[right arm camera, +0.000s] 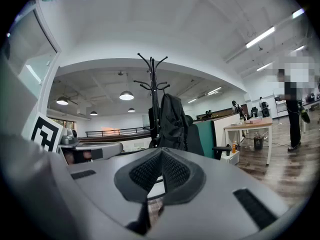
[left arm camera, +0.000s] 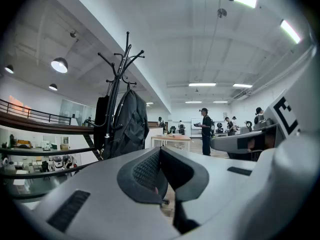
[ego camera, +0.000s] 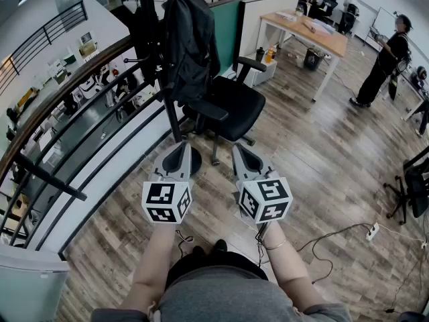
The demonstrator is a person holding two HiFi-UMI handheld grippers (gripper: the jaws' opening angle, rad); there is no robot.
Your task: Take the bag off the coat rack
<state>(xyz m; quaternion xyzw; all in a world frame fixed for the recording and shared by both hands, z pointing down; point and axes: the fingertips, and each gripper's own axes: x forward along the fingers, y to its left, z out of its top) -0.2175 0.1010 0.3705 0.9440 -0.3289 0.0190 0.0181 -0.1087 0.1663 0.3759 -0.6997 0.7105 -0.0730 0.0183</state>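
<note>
A black backpack (ego camera: 190,42) hangs on a tall black coat rack (ego camera: 153,39) beside the railing; it also shows as the backpack (left arm camera: 129,126) in the left gripper view and the backpack (right arm camera: 172,119) in the right gripper view. My left gripper (ego camera: 182,147) and right gripper (ego camera: 239,147) are held side by side, level, well short of the rack. Both are shut with nothing between the jaws. The left gripper (left arm camera: 160,151) and right gripper (right arm camera: 161,151) point toward the bag.
A black office chair (ego camera: 231,106) stands directly in front of the rack. A metal railing (ego camera: 80,146) runs along the left. Cables and a power strip (ego camera: 372,231) lie on the wood floor. A person (ego camera: 383,62) stands by a desk (ego camera: 308,32) at far right.
</note>
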